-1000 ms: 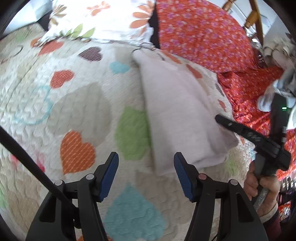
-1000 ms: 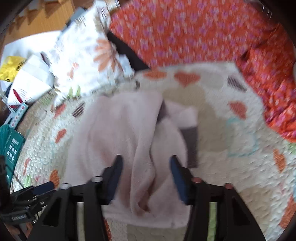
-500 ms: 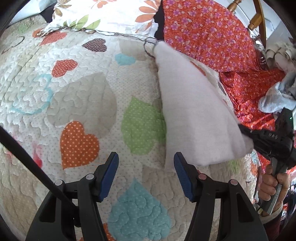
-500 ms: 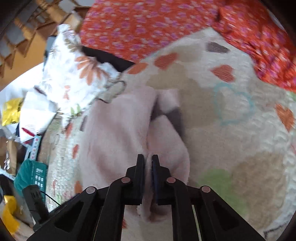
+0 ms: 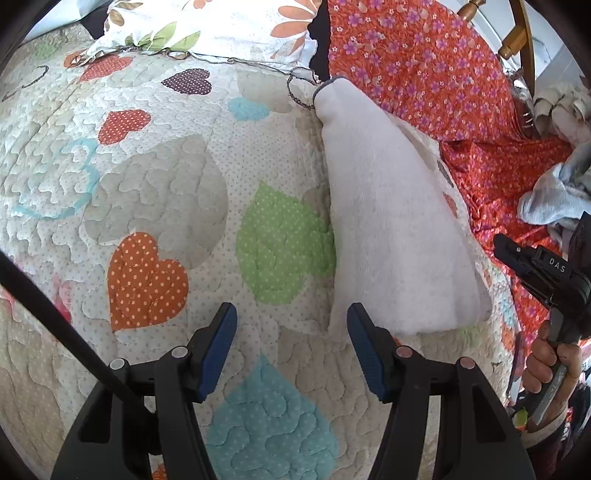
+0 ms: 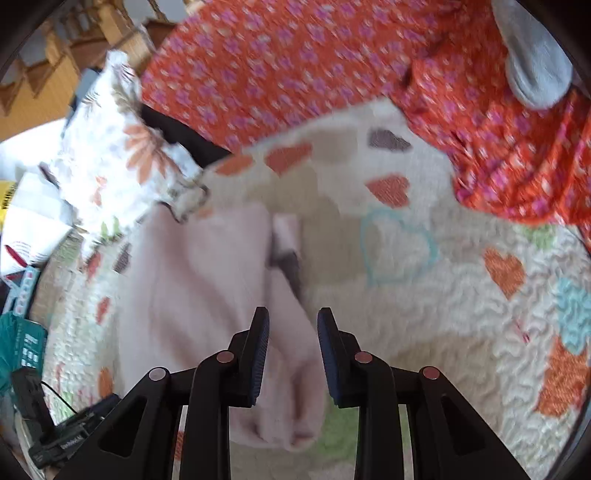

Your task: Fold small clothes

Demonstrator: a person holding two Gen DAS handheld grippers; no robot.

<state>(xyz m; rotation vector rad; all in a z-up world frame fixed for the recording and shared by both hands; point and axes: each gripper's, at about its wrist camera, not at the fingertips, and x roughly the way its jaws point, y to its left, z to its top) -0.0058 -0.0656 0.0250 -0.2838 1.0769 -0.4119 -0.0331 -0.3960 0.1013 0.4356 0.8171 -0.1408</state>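
A pale pink garment lies folded into a long narrow shape on the heart-patterned quilt. My left gripper is open and empty, low over the quilt just left of the garment's near corner. My right gripper is open, hovering above the garment's near end without holding it. In the left wrist view the right gripper stands off the garment's right side. A grey cuff shows at the garment's far edge.
A flowered white pillow and an orange flowered cloth lie at the back. A pile of grey and white clothes sits at the right. A teal box and papers lie beside the bed.
My right gripper closed on the garment's near end, then opened and let it go, backing away to the right. The garment settled flat. My left gripper stayed open and barely moved.
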